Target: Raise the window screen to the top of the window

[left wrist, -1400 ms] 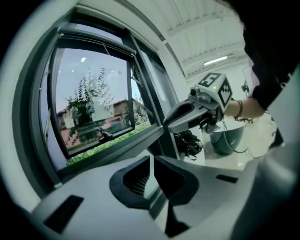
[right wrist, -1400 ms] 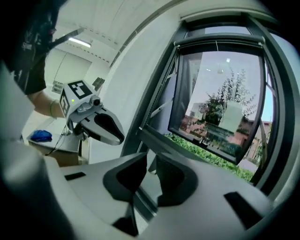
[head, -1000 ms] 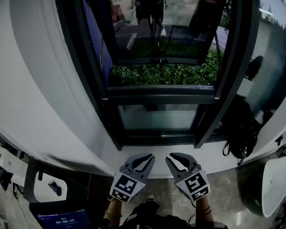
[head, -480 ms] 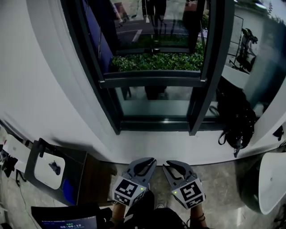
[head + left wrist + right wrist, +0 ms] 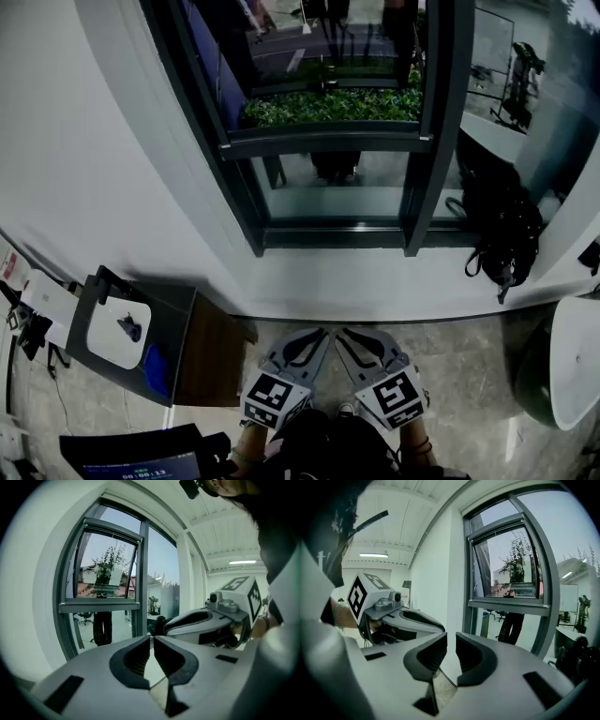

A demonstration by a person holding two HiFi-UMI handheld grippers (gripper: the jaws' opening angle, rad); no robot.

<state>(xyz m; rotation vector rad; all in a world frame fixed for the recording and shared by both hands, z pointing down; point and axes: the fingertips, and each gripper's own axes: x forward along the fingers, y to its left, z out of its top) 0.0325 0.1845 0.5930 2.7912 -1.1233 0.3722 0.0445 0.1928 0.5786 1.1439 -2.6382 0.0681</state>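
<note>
Both grippers and the camera have drawn back from the dark-framed tall window (image 5: pixel 427 141). It now sits higher and smaller in the head view than a second ago, and the grippers hang over the grey stone floor (image 5: pixel 469 366) rather than at the white sill (image 5: pixel 375 295) below the window. A small dark side table (image 5: pixel 178 347) carrying a white tray (image 5: pixel 112 333) has come into sight left of the window.

The left gripper (image 5: pixel 319 336) and right gripper (image 5: pixel 343 336) are side by side, well apart from the window. Each has its fingers drawn together to a narrow slit, and both gripper views show nothing between them.

Read against the task, this retreat suggests that no work on the window is in hand. Either the raising is finished or it has not begun.

The window screen cannot be made out. No mesh is visible across the panes in any view. The head view cuts off the window's top, where a raised screen would sit, and the gripper views show that part small and bent by the lens.

A black backpack (image 5: pixel 502 234) rests on the sill right of the window. Reflections in the glass further obscure the panes.
</note>
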